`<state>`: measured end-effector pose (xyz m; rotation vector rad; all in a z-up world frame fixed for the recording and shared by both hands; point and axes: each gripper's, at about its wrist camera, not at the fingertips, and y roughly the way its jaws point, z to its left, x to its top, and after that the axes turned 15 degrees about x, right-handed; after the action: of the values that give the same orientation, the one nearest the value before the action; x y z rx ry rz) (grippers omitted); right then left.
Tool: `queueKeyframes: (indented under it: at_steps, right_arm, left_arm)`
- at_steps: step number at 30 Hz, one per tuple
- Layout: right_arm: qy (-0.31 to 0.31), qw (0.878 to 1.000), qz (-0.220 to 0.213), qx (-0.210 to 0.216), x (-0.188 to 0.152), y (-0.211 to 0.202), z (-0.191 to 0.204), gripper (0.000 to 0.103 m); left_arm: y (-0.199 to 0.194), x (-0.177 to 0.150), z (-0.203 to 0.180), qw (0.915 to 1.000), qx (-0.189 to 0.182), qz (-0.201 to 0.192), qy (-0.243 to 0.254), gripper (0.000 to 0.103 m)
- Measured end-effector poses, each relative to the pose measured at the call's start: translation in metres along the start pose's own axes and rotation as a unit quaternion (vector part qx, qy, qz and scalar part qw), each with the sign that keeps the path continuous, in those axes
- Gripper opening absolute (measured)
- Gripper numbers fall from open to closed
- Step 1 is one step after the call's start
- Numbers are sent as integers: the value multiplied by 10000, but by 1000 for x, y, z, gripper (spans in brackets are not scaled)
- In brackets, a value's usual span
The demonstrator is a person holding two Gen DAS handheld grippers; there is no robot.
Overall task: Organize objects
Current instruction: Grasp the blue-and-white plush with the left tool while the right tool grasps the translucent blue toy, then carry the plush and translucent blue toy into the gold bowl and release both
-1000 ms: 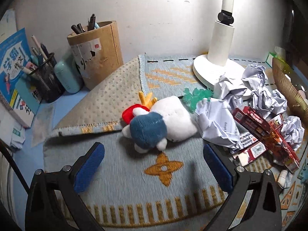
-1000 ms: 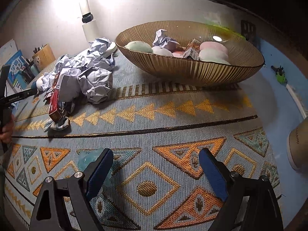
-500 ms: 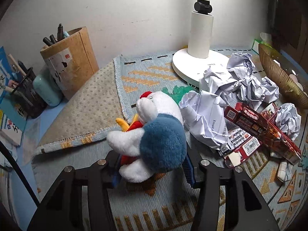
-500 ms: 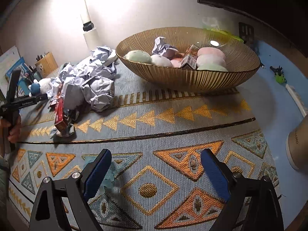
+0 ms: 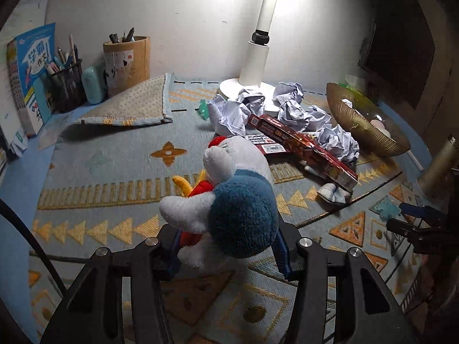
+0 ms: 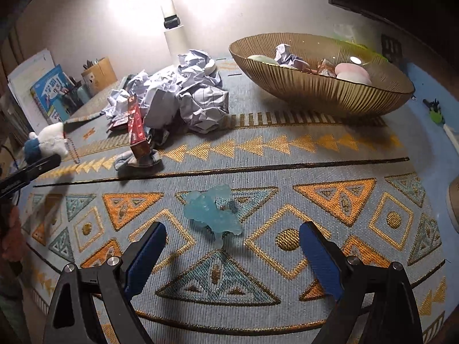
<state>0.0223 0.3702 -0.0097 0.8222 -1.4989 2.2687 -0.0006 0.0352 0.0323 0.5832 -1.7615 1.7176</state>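
The gold bowl (image 6: 321, 91) at 1 o'clock holds pastel ovals and crumpled paper. Paper balls (image 6: 186, 97) and a red box (image 6: 137, 126) crowd 11 o'clock. The left gripper (image 5: 226, 246) clamps the plush toy (image 5: 229, 197), head toward 12. The right gripper (image 6: 232, 246) gapes around a blue figurine (image 6: 212, 212).

You are looking at a white desk lamp (image 5: 259, 57) shining against the wall, a patterned blue and orange woven mat (image 6: 258, 154) lying across the desk with its far corner folded over, and a blue booklet (image 5: 34, 54) leaning behind.
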Motion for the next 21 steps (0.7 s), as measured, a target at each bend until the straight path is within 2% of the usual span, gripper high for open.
queueKeyframes:
  at_steps: [1,3,4,6,7,9,14,18,21]
  right_arm:
    - [-60,9998,42,-163,2,5,4,92]
    - [-194,9994,104,-260,4,9,10,79]
    - [-294,9988,131,-372,4,11,12,77]
    - [-351,9988,109,-320,4,10,14,66]
    - [-338,9987,69,-378,4,10,15,60]
    - [-374,9990,14,-264,4,9,19,26]
    - [-664,9977,-17,-106,-2,14,48,25]
    - [-792,9960,-60,401,-9,13,68,24]
    - [-963,9944,-188,385,-12,3,78,24]
  left_arm:
    - [-2,-5,-6,10000,27,-8,18,48]
    - [-3,-15,-19,9996,224,-57,170,48]
    - [-1,-17,-26,9988,396,-41,286,48]
    - [-4,-20,-37,9950,834,-211,515,48]
    - [-6,-21,-40,9944,840,-224,606,48]
    - [-4,-21,-40,9945,821,-204,621,48]
    - [0,-20,-26,9962,816,-53,285,48]
    - [-4,-23,-28,9955,893,-139,268,48]
    - [-6,-23,-31,9956,875,-165,304,48]
